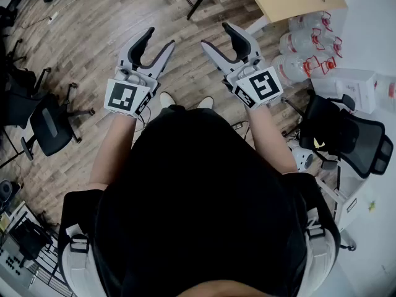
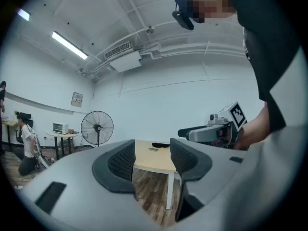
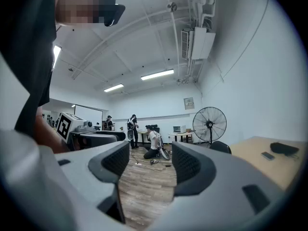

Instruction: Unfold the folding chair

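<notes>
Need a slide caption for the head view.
Left tongs and right tongs, both open and empty, held level over the wood floor.

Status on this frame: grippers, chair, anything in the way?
Left gripper open, empty. Right gripper open, empty. No folding chair in view. Office chair at left, another at right.

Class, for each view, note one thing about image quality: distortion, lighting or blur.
Head view: wide-angle bend in the floor planks; the person's dark top shows almost no detail. Left gripper view: fisheye circle with black corners; the strip light burns out white. Right gripper view: same black corners; the near fingers look soft.
</notes>
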`<state>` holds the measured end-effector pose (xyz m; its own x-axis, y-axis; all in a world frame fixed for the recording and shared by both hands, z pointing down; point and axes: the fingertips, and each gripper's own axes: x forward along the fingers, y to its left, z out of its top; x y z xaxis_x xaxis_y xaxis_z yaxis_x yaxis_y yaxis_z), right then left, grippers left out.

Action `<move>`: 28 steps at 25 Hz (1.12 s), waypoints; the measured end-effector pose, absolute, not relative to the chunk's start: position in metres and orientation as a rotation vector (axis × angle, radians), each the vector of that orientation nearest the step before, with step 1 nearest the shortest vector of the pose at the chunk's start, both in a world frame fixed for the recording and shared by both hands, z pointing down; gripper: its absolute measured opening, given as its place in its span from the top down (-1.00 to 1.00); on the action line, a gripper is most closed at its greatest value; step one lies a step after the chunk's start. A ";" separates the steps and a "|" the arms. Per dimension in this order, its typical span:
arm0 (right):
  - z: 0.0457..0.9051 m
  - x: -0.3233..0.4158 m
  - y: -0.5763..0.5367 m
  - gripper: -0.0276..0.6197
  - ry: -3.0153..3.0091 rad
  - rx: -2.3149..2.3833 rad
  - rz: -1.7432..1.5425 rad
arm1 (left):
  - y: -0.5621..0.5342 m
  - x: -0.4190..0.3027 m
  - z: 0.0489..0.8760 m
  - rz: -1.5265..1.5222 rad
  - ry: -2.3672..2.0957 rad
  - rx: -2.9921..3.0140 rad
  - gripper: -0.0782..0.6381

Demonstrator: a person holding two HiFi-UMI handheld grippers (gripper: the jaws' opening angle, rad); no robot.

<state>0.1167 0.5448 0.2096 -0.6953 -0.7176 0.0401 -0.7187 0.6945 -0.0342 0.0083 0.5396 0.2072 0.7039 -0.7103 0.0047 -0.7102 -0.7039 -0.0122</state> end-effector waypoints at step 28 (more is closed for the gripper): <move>0.212 0.204 0.551 0.10 -2.947 1.156 0.069 | 0.547 0.108 0.221 -0.068 1.239 -2.867 0.16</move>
